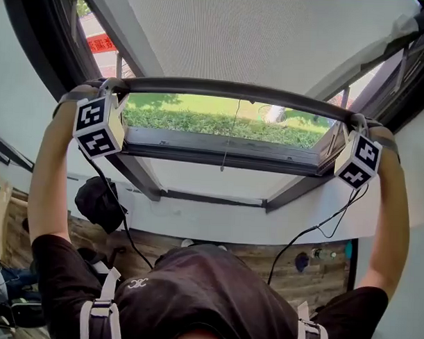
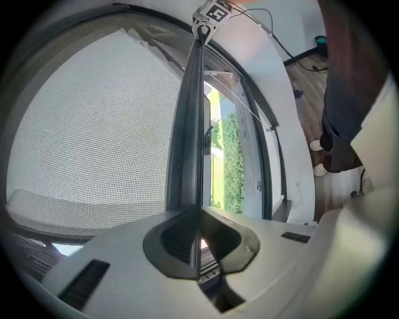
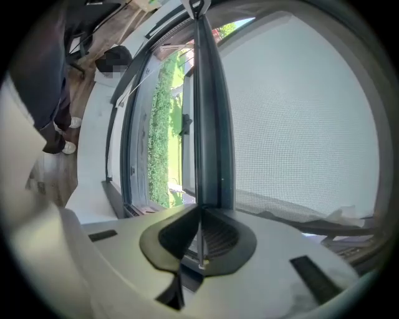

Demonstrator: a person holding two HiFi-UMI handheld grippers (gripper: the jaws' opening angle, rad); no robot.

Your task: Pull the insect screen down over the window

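The insect screen's grey mesh (image 1: 258, 35) hangs in the upper part of the window. Its dark bottom bar (image 1: 235, 90) runs across just above an open strip where grass shows. My left gripper (image 1: 111, 87) is shut on the bar's left end, and my right gripper (image 1: 356, 123) is shut on its right end. In the left gripper view the bar (image 2: 187, 137) runs straight out from the closed jaws of the left gripper (image 2: 198, 240), with the mesh (image 2: 93, 137) to its left. In the right gripper view the bar (image 3: 212, 124) leaves the right gripper (image 3: 199, 240) likewise, mesh (image 3: 299, 124) on the right.
The dark lower window frame (image 1: 219, 150) lies a short way below the bar. A thin cord (image 1: 230, 135) hangs from the bar's middle. Below the white wall (image 1: 217, 221) a black bag (image 1: 100, 203) and small bottles (image 1: 323, 254) sit on the wooden floor. Cables trail from both grippers.
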